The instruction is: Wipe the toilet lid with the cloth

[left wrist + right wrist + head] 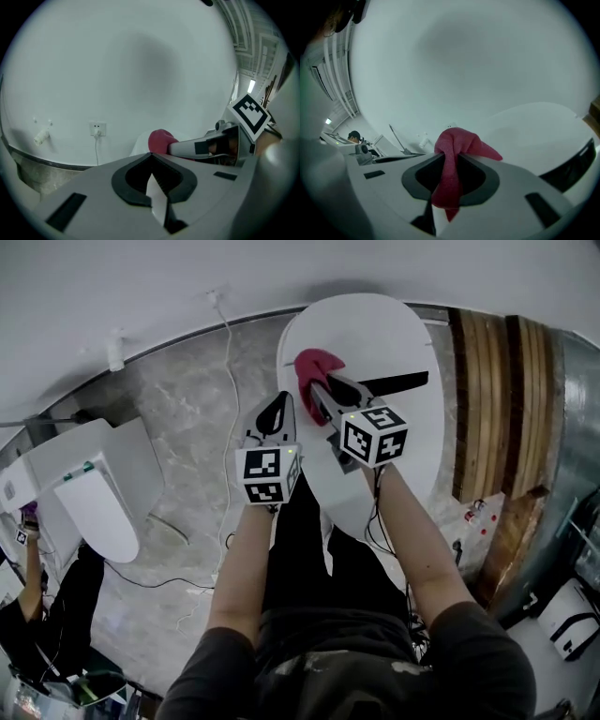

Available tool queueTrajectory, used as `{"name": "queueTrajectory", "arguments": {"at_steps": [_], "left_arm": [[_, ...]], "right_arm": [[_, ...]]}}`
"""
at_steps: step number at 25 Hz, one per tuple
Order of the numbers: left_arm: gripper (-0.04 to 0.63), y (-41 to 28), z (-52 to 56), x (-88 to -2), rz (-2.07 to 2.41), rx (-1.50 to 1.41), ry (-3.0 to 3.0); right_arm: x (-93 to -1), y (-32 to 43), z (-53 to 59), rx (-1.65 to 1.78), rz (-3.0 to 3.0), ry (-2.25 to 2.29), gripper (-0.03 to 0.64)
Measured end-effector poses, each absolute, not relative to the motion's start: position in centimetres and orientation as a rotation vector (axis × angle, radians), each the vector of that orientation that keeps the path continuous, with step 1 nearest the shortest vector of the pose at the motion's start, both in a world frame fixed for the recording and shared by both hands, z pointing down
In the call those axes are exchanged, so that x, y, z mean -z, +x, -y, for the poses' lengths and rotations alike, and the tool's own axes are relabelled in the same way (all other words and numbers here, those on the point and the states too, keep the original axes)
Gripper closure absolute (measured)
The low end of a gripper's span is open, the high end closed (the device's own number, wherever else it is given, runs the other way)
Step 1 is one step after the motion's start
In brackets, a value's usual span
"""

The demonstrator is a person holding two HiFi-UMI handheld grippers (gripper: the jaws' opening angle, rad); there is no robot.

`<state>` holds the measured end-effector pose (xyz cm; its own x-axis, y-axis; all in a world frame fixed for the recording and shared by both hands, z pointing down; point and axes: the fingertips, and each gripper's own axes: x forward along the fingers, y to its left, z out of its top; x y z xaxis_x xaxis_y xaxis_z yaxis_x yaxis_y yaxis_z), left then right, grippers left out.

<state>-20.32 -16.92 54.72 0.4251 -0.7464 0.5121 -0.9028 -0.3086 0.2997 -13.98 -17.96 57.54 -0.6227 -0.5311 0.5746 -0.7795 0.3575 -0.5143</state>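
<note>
1. Head view: set high above the person's shoulders and facing steeply down. The left claw and right claw lie mid-frame, with the toilet lid at upper centre.
2. Left gripper view: mounted close behind its own claw, facing a white wall. The right claw enters at centre right.
3. Right gripper view: close behind its own claw, with the lid filling the right of the frame.
4. Shared: the red cloth appears in all three views.
</note>
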Motion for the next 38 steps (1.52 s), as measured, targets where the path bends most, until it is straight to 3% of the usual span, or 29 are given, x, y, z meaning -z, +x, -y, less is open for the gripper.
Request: {"name": "queueTrajectory", "arguments": {"at_steps": [8,17,28,38], "left_arm": [[0.588,-22.6,20.4,-56.3,1.37,-0.376,2.117],[0.588,-21.9,22.2,-56.3,1.341,-0.364,2.128],[0.588,-18.0,23.3,-55.6,1.4,-0.412,2.13],[0.588,-9.6,22.4,-55.0,1.409,-0.422,2.133]], "right_arm": [[-59.8,-17.3,21.9,-1.094,2.258,1.073,0.54],[-59.5,-14.3,27.9,-1.094,2.24,1.159,0.54],[-59.8,-4.1,31.8,-1.185,2.187,1.292,0.54],[-59.8,8.0,31.2,-1.214,2.132,1.403,0.54]]}}
